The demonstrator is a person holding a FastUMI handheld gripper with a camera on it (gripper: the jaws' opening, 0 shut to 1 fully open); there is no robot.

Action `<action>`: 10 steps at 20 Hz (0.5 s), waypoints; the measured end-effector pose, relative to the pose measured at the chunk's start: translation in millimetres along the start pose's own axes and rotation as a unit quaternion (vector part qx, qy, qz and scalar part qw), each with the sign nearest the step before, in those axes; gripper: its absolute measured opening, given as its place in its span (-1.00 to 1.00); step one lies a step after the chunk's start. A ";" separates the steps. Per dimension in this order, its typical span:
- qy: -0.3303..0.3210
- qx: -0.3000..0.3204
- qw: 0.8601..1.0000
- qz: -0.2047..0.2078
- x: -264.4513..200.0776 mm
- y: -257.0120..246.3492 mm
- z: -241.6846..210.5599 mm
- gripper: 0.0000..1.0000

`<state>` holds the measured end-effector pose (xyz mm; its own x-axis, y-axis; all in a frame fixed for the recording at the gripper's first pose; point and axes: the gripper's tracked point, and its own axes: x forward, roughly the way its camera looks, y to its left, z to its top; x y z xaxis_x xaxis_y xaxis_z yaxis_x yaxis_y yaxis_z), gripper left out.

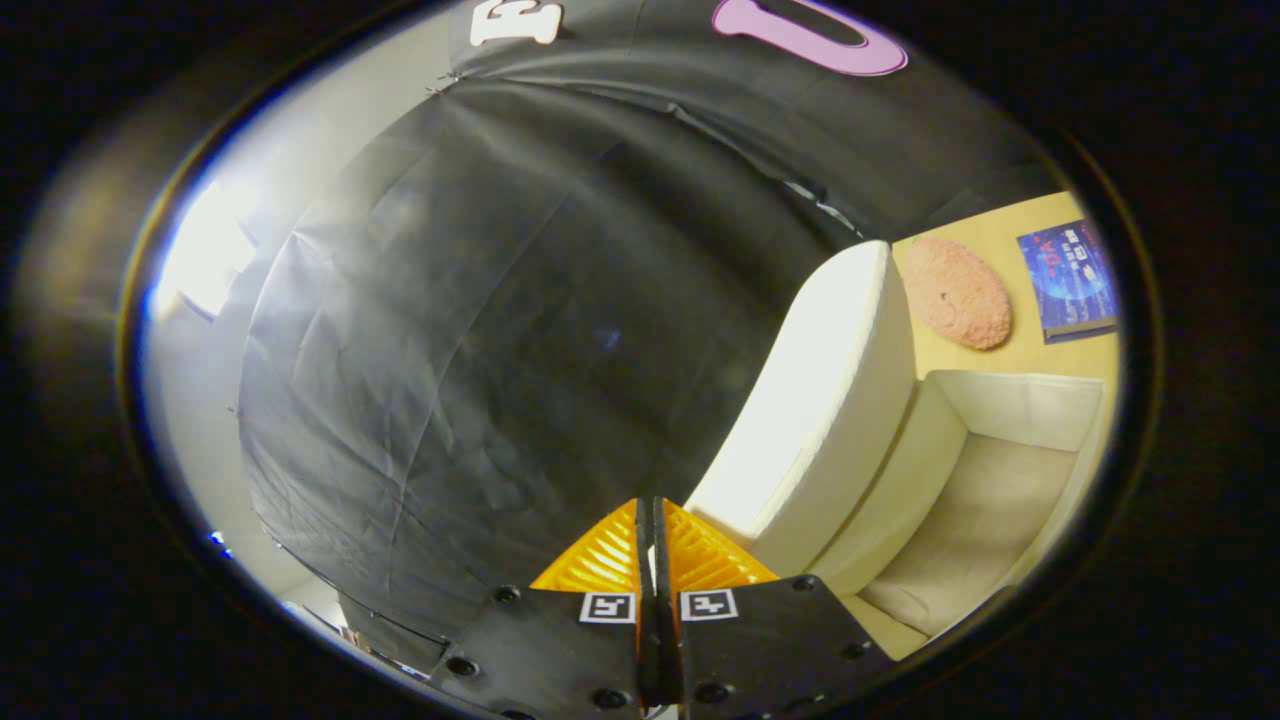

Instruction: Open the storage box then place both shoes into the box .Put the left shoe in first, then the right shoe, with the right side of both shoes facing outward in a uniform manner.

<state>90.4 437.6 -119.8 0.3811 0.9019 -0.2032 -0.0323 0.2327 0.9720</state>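
The white storage box stands open just right of my fingers, and its beige inside is bare. Its white lid is raised steeply, and the lid's near corner runs down behind my right fingertip. My gripper has its fingers pressed together, with a thin white sliver of the lid's edge between them. A pink fuzzy oval thing, which may be a shoe, lies on the yellow tabletop beyond the box.
A blue book lies on the tabletop next to the pink thing, past the box's far wall. The black cloth wall hangs close ahead and to the left of the fingers. A bright light shines far left.
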 end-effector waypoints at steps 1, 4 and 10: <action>-0.002 0.007 1.000 0.008 15.8 3.6 1.5 -0.96; 0.000 0.002 1.000 0.008 51.9 14.2 1.8 -0.96; -0.017 -0.008 0.999 -0.042 91.4 -1.2 9.9 -0.96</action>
<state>134.4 516.1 -138.4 0.4135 0.8662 -0.2805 -0.0137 0.3139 0.9494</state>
